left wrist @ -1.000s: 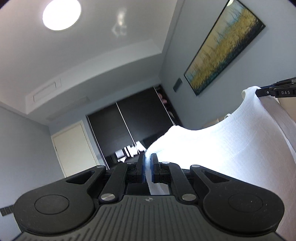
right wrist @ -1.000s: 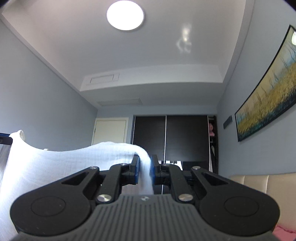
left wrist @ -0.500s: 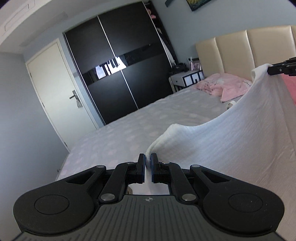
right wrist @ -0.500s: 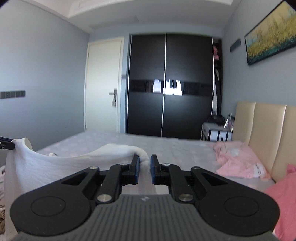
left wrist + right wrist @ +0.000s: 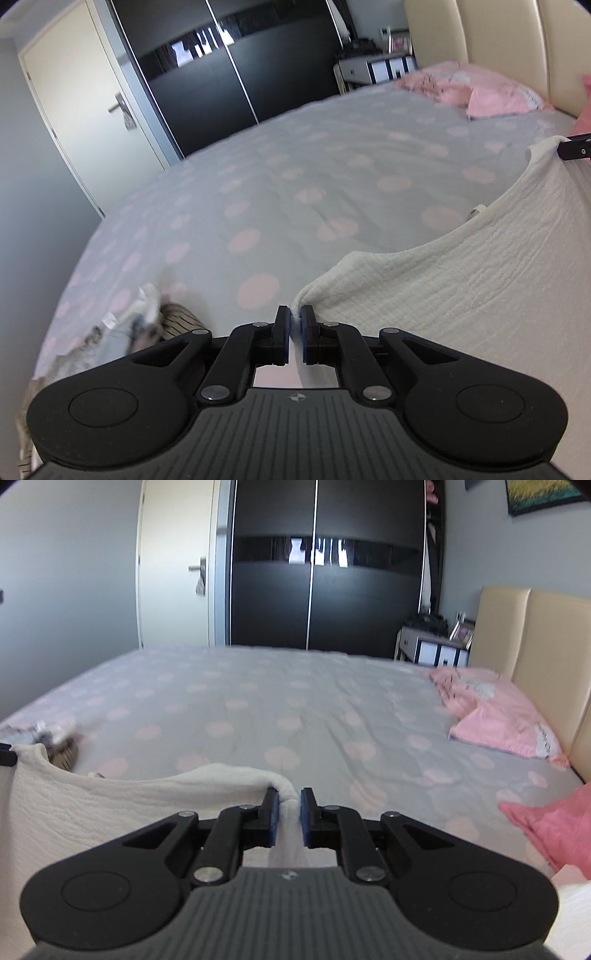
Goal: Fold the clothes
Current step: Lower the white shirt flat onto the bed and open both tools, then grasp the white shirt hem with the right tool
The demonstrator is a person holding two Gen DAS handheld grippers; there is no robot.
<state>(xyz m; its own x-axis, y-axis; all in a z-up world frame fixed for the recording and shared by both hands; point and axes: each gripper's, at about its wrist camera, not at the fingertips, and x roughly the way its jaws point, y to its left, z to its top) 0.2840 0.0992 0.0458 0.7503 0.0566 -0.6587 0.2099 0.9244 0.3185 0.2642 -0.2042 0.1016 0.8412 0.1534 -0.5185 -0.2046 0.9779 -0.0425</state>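
A white textured garment [image 5: 461,280] hangs stretched between my two grippers above the bed. My left gripper [image 5: 294,318] is shut on one top corner of it. The other corner is pinched by my right gripper [image 5: 289,799], whose fingertips also show at the right edge of the left wrist view [image 5: 576,147]. In the right wrist view the white garment [image 5: 122,797] sags in a curve toward the left gripper's tip [image 5: 5,757] at the left edge. The lower part of the garment is hidden under the gripper bodies.
The bed [image 5: 295,177] has a grey sheet with pink dots. Pink pillows [image 5: 495,716] lie by the beige headboard [image 5: 546,635]. A heap of other clothes [image 5: 147,321] sits at the bed's left edge. A black wardrobe [image 5: 325,565] and a door stand beyond.
Both grippers have swung down with the white garment, from pointing at the ceiling to looking over the bed. Their grip on the two corners has held.
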